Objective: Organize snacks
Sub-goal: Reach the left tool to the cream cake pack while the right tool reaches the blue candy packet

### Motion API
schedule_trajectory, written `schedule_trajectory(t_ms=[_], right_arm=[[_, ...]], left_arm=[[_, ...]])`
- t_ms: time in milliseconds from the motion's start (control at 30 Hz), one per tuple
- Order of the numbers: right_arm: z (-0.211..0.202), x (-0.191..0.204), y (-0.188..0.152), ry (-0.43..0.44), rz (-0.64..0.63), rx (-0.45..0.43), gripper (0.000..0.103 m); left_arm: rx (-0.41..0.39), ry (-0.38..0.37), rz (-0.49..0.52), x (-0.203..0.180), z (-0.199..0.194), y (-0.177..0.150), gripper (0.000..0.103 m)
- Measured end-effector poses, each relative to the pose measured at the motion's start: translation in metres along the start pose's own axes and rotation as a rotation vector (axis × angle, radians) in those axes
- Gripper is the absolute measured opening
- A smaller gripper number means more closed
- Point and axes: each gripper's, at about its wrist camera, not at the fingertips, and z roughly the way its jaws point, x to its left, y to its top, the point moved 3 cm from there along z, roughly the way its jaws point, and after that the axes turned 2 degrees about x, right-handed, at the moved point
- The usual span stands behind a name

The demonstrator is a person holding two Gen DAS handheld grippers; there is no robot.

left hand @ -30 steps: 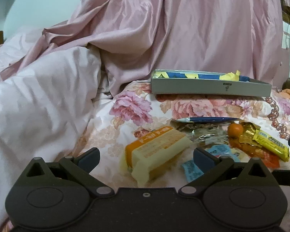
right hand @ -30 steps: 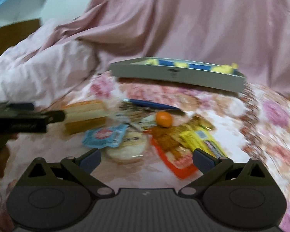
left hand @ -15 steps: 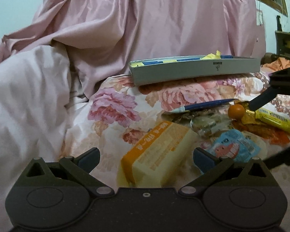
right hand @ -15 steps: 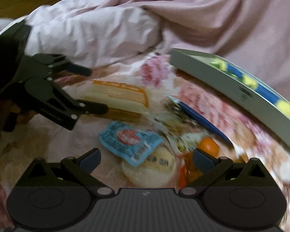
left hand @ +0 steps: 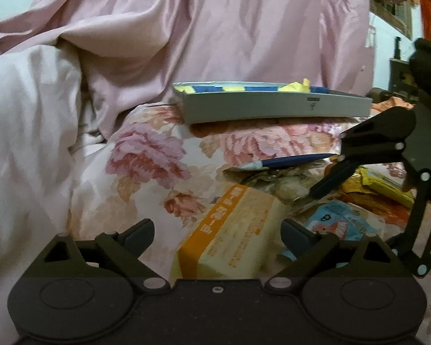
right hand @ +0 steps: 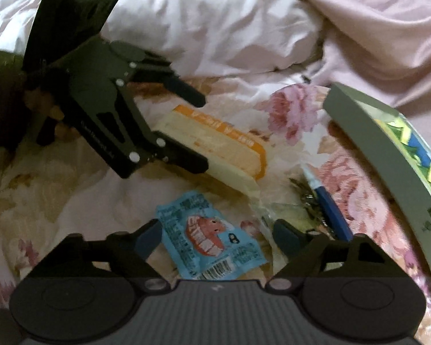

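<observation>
A wrapped yellow cake with an orange band (left hand: 232, 230) lies on the floral bedspread between the open jaws of my left gripper (left hand: 218, 230); it also shows in the right wrist view (right hand: 215, 146), with the left gripper (right hand: 204, 132) straddling its near end. My right gripper (right hand: 217, 233) is open right over a light blue snack packet (right hand: 209, 238), which also shows in the left wrist view (left hand: 336, 221). The right gripper (left hand: 330, 181) reaches in from the right there. A grey tray (left hand: 273, 106) with a blue and yellow lining sits behind the pile.
A blue pen (left hand: 290, 161) lies beside clear wrappers. Yellow and orange wrapped snacks (left hand: 382, 184) lie at the right. A pink quilt (left hand: 28, 143) is heaped at the left and pink drapery (left hand: 215, 28) hangs behind the tray (right hand: 388, 155).
My left gripper has moved forward so the yellow cake sits between its jaws. My right gripper has swung left and down onto the blue packet.
</observation>
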Motion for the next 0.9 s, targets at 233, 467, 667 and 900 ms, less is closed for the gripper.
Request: schedule_trajectory(t_ms=[233,467,667,900], right_arm=[[0.013,0.003,0.005,0.064,-0.082,0.047,0.084],[0.026,0.004,0.010,0.072,-0.114,0.079,0.078],[0.023,0.008,0.007,0.041,-0.098,0.077,0.068],[0.017,0.014,0.001,-0.003,-0.028,0.093,0.067]], left_arm=[[0.030,-0.055,0.012,-0.001,0.003,-0.003,0.083],[0.066,-0.054,0.023,-0.005,0.008,-0.007,0.071],[0.088,-0.021,0.009,-0.002,0.010,-0.007,0.060],[0.089,-0.009,-0.010,-0.006,0.010,-0.006,0.057]])
